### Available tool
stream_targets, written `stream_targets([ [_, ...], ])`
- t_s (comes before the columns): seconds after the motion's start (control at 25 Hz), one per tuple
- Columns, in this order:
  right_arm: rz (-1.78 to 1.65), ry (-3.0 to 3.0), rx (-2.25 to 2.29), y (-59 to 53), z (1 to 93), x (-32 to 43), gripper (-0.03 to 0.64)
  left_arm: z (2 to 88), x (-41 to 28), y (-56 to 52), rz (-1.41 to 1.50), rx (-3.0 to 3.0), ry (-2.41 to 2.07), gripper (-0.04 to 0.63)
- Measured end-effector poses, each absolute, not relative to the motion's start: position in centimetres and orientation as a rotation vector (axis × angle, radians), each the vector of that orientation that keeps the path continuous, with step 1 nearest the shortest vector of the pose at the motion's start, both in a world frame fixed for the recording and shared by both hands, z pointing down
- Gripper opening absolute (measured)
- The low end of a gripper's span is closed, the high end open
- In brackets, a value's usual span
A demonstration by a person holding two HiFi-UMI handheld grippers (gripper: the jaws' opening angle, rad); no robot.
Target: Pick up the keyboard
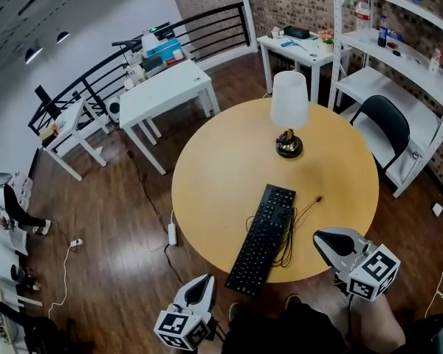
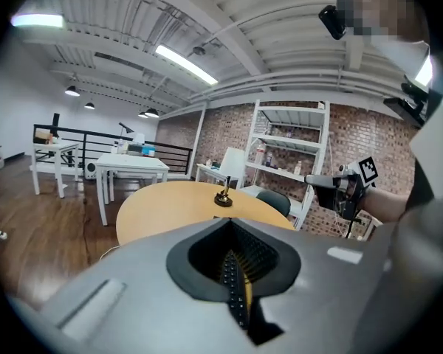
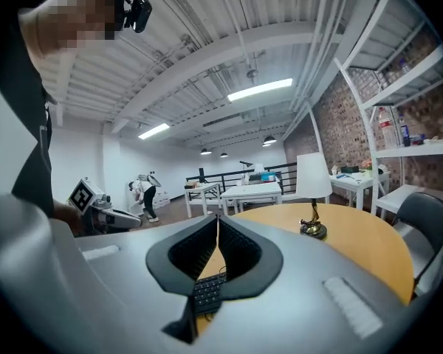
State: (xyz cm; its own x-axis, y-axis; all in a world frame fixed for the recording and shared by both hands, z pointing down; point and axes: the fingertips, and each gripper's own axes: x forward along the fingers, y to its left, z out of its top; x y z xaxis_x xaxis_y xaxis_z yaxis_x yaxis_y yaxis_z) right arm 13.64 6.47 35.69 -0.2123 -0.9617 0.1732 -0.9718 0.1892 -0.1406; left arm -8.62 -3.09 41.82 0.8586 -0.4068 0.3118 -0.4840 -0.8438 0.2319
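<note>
A black keyboard (image 1: 264, 238) lies lengthwise on the near part of a round wooden table (image 1: 221, 175), its near end over the table's edge, with a thin cable (image 1: 299, 216) looped beside it. My left gripper (image 1: 204, 281) hovers off the table's near left edge, left of the keyboard's near end, shut and empty. To the keyboard's right, over the near right rim, my right gripper (image 1: 323, 239) is likewise shut on nothing. The keyboard (image 2: 236, 286) shows through the gap behind the left gripper (image 2: 227, 220), and part of the keyboard (image 3: 207, 292) behind the right gripper (image 3: 218, 217).
A lamp (image 1: 289, 109) with a white shade stands at the table's middle. A black chair (image 1: 384, 124) and white shelving (image 1: 399, 57) are to the right, white tables (image 1: 166, 91) and a black railing (image 1: 96, 72) to the far left. A power strip (image 1: 172, 234) lies on the wooden floor.
</note>
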Motion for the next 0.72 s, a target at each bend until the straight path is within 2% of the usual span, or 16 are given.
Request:
stream_targets([
  [0.24, 0.356, -2.455, 1.815, 3.2, 36.7, 16.9, 0.026, 44.1, -9.4, -3.7, 0.351, 2.62, -0.825, 0.032],
  [0.72, 0.321, -2.339, 1.746, -5.5, 36.5, 18.6, 0.064, 45.5, -13.0, -7.2, 0.255, 2.595, -0.796, 0.032],
])
